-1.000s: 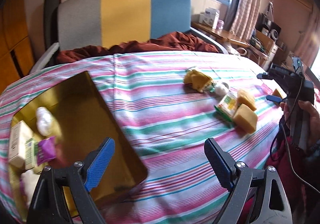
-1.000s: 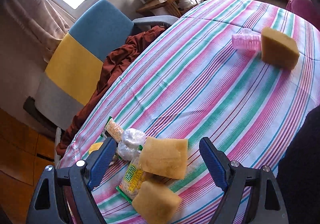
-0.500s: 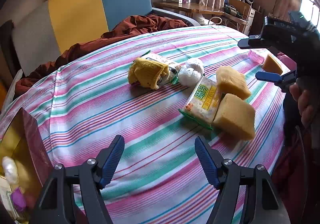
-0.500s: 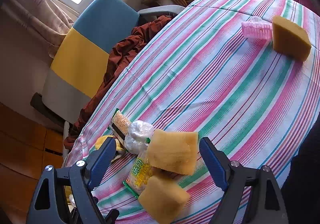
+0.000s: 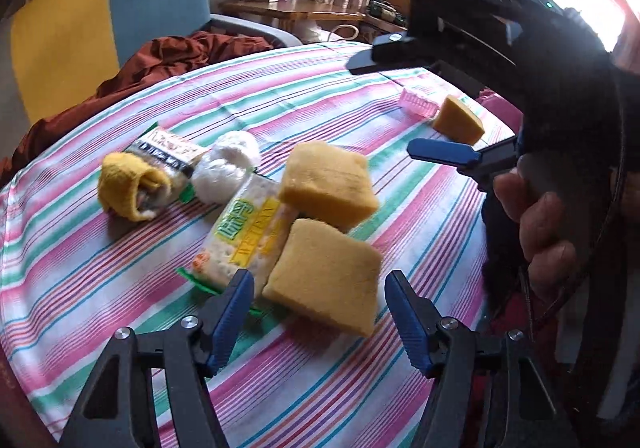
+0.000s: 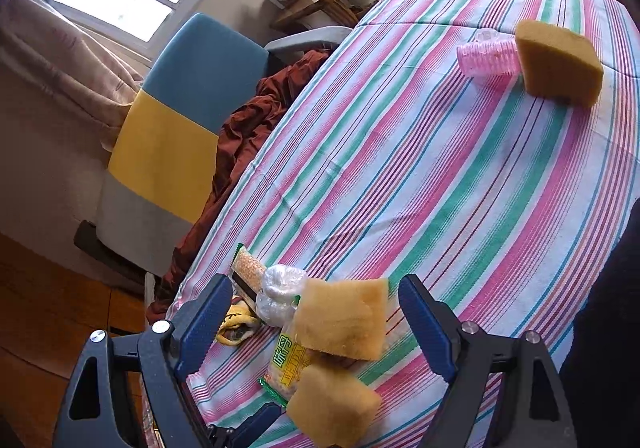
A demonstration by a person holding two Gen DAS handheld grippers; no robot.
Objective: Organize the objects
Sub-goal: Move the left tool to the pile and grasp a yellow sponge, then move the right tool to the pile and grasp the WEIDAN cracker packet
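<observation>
Left gripper (image 5: 320,312) unclenched, jaws closing around nearest sponge (image 5: 326,280) lower centre: centre pads first; right gripper (image 6: 316,324) released.

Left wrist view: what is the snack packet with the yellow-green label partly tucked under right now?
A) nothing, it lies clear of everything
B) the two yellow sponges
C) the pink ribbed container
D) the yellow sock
B: the snack packet has its right edge covered by the two yellow sponges, the upper sponge and the lower sponge, while the pink ribbed container sits far off near a third sponge.
</observation>
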